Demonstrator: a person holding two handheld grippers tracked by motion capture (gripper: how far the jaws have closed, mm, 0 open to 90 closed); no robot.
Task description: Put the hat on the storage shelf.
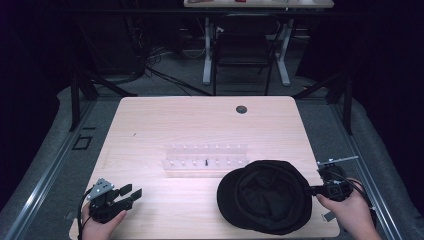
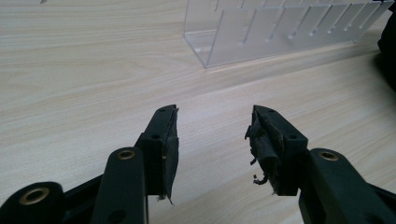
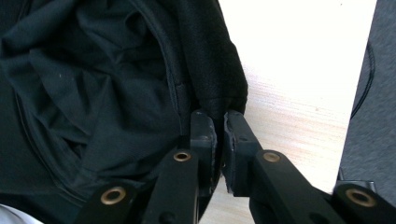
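Hat [image 1: 266,196] pinched at rim by right claw [image 3: 219,122], probably for lifting; left claw [image 2: 212,135] wide open, empty, waiting on counter [image 1: 200,125].

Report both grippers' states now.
Left gripper: open, jaws apart over the table, holding nothing.
Right gripper: shut on the black hat, pinching its rim.

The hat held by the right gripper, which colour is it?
Black all over, lining too; the hat shows best in the right gripper view.
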